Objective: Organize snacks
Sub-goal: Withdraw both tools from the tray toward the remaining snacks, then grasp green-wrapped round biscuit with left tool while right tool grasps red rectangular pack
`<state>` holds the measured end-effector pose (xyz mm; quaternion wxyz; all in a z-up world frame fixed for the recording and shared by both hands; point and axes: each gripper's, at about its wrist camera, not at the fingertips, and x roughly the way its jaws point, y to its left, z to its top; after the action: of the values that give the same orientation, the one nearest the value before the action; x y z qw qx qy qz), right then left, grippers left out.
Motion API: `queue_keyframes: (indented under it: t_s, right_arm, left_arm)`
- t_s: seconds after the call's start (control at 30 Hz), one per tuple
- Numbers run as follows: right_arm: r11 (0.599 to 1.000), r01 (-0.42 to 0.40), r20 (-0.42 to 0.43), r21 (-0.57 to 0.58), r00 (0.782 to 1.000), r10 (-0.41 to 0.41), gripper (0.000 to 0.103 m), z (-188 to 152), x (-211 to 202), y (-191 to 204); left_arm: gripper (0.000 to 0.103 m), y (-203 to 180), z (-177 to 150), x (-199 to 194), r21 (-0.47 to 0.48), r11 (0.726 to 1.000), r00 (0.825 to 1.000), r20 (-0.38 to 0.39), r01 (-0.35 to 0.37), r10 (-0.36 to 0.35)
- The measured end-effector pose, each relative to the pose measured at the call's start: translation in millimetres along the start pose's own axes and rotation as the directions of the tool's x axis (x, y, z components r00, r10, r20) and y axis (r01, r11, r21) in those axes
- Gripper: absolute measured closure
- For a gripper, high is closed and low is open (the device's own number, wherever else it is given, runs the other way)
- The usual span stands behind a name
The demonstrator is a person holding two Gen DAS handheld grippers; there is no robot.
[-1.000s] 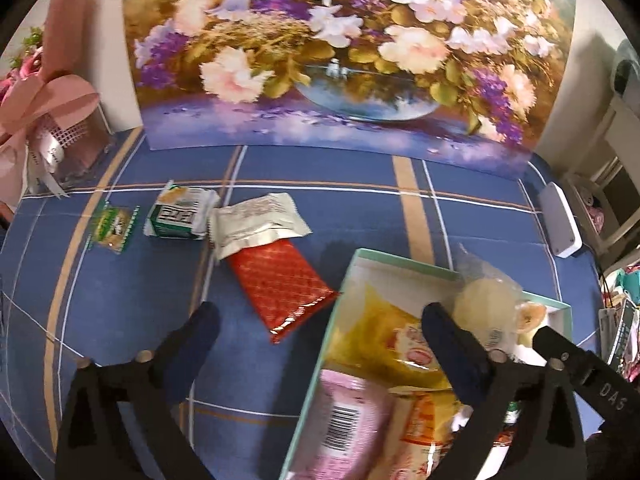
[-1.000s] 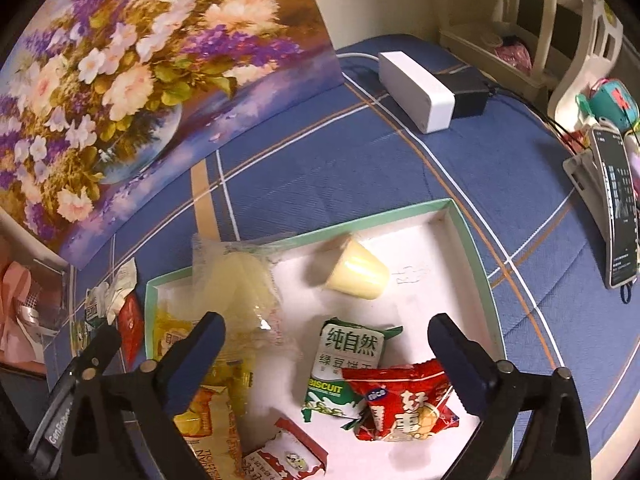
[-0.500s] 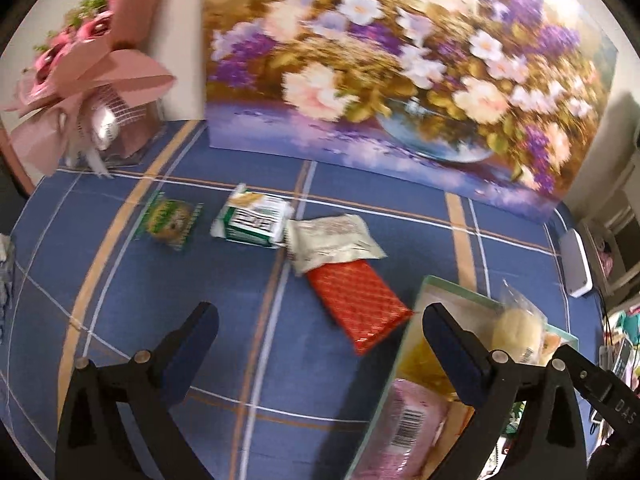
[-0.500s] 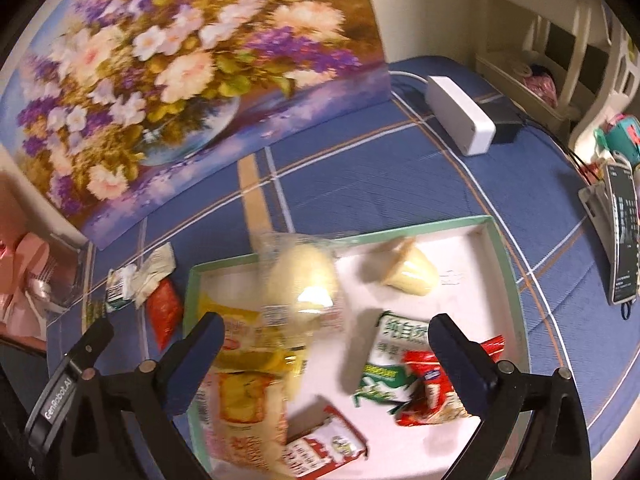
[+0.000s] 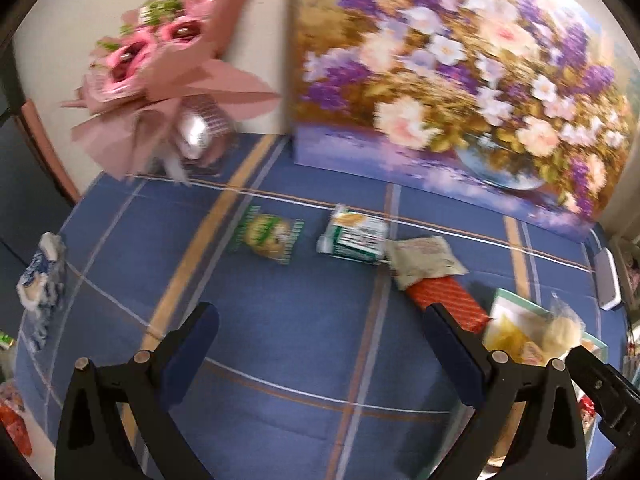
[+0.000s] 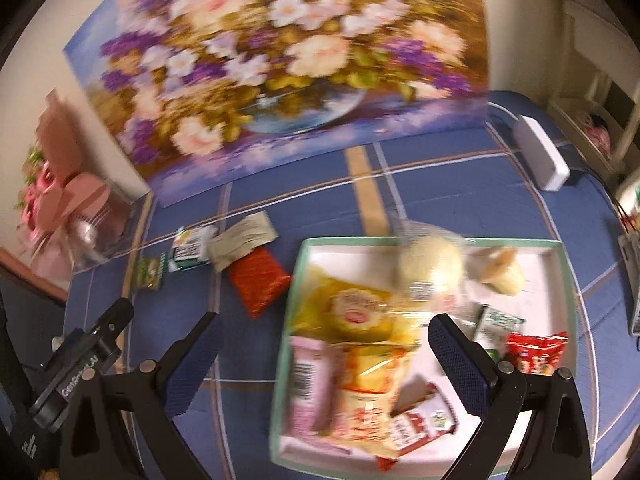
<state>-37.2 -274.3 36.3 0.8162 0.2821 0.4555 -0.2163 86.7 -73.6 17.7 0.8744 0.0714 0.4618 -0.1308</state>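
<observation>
On the blue cloth lie a green round-cookie packet [image 5: 269, 237], a green-white box packet [image 5: 354, 235], a cream pouch [image 5: 424, 258] and a red packet [image 5: 447, 303]. A white tray with a mint rim [image 6: 560, 258] holds several snacks, among them a yellow bag [image 6: 352, 312], a pink packet [image 6: 308, 384] and a wrapped pale bun [image 6: 430, 266]. My left gripper [image 5: 320, 322] is open and empty, above bare cloth in front of the loose packets. My right gripper [image 6: 320, 330] is open and empty over the tray's left part.
A floral painting [image 5: 460, 80] leans at the back. A pink bouquet [image 5: 160, 64] stands at the back left. A white power strip [image 6: 540, 158] lies at the back right. A blue-white wrapper [image 5: 42, 280] sits at the left table edge.
Both views have swung left. The left gripper moved away from the tray toward the loose packets. The right gripper shifted left over the tray's left side. Both stay open.
</observation>
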Motion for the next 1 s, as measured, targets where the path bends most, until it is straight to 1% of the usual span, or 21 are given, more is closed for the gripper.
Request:
queue_keyframes:
  t_s: [0.2,0.33,0.57,0.67,0.8,1.0]
  right_arm:
    - [0.998,-0.037,-0.008,-0.055,0.999,0.037,0.000,-6.7,1.8,31.6]
    - [0.994,-0.075,-0.020,-0.076,0.997,0.073,0.000,-11.3,4.6,48.0]
    - [0.991,-0.112,-0.028,-0.074,0.994,0.110,0.000,-13.0,8.3,57.8]
    - [0.992,-0.113,-0.027,-0.062,0.993,0.112,0.000,-11.9,11.8,56.3]
    - [0.993,-0.102,-0.031,-0.061,0.994,0.100,0.000,-8.2,18.2,56.1]
    - [0.992,-0.115,-0.047,-0.059,0.993,0.112,0.000,-1.2,31.0,58.6]
  left_arm:
    - [0.001,46.3,-0.8,1.5,-0.085,0.995,0.999,-0.023,-0.044,0.042]
    - [0.001,69.0,-2.8,0.7,-0.126,0.990,0.998,-0.029,-0.064,0.060]
    - [0.001,96.4,-4.6,-0.8,-0.179,0.981,0.997,-0.038,-0.074,0.068]
    - [0.001,101.1,-4.6,2.2,-0.202,0.978,0.998,-0.049,-0.055,0.046]
    - [0.001,99.9,-3.0,9.7,-0.202,0.979,0.997,-0.070,-0.028,0.014]
    - [0.001,100.3,3.3,25.7,-0.219,0.976,0.994,-0.104,0.012,-0.036]
